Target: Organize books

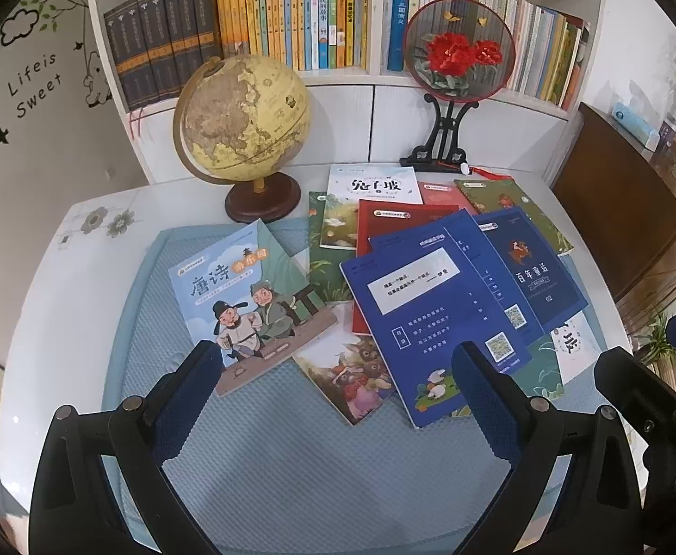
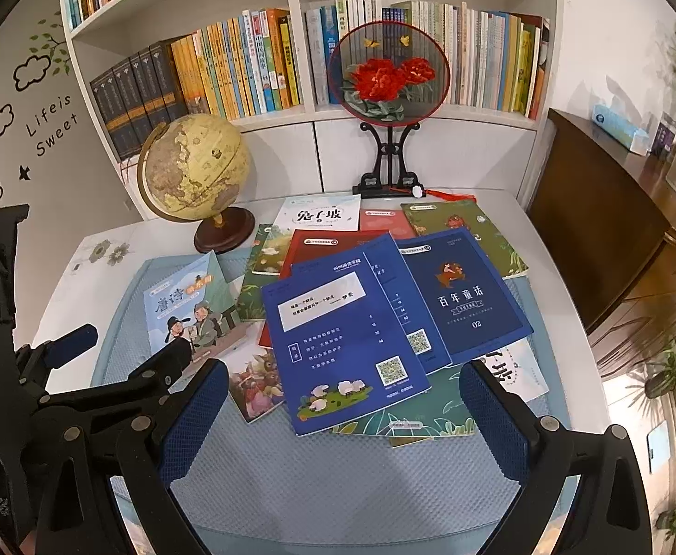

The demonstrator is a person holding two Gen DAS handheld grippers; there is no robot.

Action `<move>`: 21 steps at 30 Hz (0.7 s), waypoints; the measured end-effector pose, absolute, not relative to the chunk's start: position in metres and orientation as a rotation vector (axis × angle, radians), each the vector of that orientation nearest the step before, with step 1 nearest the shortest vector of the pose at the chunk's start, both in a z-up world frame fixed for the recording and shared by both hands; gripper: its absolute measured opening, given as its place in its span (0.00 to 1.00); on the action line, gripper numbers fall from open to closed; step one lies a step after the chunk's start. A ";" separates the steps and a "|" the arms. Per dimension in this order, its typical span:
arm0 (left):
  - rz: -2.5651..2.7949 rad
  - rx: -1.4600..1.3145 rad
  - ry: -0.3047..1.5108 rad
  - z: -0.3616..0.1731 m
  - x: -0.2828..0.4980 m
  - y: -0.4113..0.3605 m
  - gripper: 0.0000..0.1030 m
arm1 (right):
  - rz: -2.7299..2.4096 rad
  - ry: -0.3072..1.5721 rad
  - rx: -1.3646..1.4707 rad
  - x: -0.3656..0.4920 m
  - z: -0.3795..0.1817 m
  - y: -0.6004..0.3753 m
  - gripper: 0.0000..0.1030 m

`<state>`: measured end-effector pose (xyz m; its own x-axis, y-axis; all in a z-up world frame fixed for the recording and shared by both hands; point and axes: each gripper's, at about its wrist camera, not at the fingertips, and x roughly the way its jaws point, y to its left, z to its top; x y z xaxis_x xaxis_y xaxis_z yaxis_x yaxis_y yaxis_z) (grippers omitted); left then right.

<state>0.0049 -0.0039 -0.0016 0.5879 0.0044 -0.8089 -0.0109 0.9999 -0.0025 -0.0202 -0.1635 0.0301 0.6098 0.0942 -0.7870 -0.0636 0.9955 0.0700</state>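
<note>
Several thin books lie scattered and overlapping on a light blue mat [image 1: 291,453] on the white table. A pale blue book with two cartoon men [image 1: 250,296] lies at the left. A blue back cover with sheep [image 1: 430,323] lies on top in the middle, also in the right wrist view [image 2: 342,337]. A dark blue book [image 2: 465,296] lies to its right. My left gripper [image 1: 338,384] is open and empty, just above the near edges of the books. My right gripper [image 2: 342,397] is open and empty over the pile's near edge. The left gripper also shows in the right wrist view [image 2: 120,356].
A globe [image 1: 245,125] stands at the back left of the table. A round red-flower fan on a black stand [image 1: 458,46] stands at the back. A white bookshelf full of books [image 1: 291,14] is behind. A brown cabinet [image 1: 624,194] stands at the right.
</note>
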 end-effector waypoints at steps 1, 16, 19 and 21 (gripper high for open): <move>0.011 -0.008 0.947 -0.003 0.006 -0.003 0.96 | 0.089 0.915 0.032 -0.019 0.029 -0.162 0.97; 0.055 -0.088 0.997 -0.028 0.040 0.056 0.93 | 0.308 0.809 -0.164 0.009 0.023 -0.129 0.97; 0.087 -0.116 1.047 -0.052 0.052 0.084 0.91 | 0.398 0.878 -0.186 0.035 -0.001 -0.110 0.97; 0.112 -0.145 1.086 -0.071 0.058 0.101 0.88 | 0.428 0.936 -0.192 0.053 -0.019 -0.098 0.97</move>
<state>0.0578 0.1008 -0.0709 0.4618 0.0199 -0.8867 -0.1618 0.9849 -0.0622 0.0526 -0.0982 -0.0193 0.5167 0.2721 -0.8118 -0.4360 0.8996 0.0241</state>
